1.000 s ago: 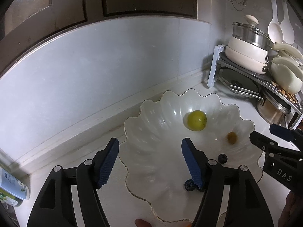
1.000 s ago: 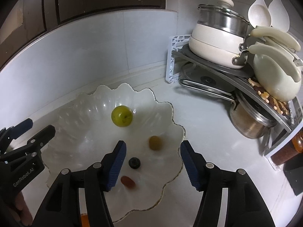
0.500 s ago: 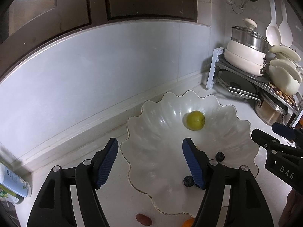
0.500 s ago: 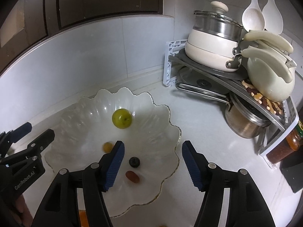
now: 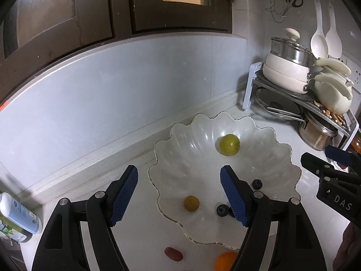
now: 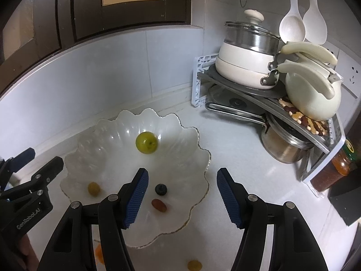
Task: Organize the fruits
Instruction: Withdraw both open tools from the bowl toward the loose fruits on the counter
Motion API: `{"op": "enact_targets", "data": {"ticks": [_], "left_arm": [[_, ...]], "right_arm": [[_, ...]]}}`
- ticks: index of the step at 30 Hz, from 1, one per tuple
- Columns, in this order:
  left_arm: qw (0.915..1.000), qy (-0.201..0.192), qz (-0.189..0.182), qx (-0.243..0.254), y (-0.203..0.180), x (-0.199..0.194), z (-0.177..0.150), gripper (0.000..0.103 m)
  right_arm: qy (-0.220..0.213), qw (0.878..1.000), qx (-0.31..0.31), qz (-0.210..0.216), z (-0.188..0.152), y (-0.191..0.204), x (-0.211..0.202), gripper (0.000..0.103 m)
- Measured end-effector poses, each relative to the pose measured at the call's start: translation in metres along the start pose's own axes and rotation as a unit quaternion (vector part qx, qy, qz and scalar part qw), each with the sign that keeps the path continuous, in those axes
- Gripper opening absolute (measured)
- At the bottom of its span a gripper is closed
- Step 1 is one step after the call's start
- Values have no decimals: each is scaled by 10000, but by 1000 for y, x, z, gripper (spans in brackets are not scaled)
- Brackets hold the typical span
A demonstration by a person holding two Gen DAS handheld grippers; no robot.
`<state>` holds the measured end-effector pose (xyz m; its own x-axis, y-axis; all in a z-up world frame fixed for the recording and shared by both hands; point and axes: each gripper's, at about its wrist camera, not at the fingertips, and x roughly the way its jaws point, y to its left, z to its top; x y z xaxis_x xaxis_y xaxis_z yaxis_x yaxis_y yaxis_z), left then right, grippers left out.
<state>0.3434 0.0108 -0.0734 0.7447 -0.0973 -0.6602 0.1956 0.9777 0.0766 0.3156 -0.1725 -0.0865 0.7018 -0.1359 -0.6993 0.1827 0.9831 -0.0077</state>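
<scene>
Hovering over the bowl (image 5: 225, 169), left gripper (image 5: 179, 195) and right gripper (image 6: 181, 197) gape wide, holding nothing. The orange fruit (image 5: 224, 260) outside looks light and soft; grip gently across its middle

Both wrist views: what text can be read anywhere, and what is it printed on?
"DAS": on the right gripper body, left wrist view; the word is cut off at the frame edge.
"GenRobot.AI": on the left gripper body, right wrist view.
White bottle label: print too blurred to read.
Jar lid mark: unreadable.
</scene>
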Motion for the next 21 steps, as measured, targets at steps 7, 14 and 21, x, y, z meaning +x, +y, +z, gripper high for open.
{"op": "enact_targets", "data": {"ticks": [7, 14, 21], "left_arm": [[10000, -76, -4, -10, 2, -15, -2, 75], [9999, -118, -16, -11, 0, -32, -8, 75], [9999, -129, -33, -3, -3, -44, -13, 75]], "right_arm": [[-79, 10000, -3, -42, -3, 0, -16, 64], [-128, 9999, 29, -76, -10, -2, -31, 64], [-156, 9999, 47, -52, -16, -4, -44, 64]]}}
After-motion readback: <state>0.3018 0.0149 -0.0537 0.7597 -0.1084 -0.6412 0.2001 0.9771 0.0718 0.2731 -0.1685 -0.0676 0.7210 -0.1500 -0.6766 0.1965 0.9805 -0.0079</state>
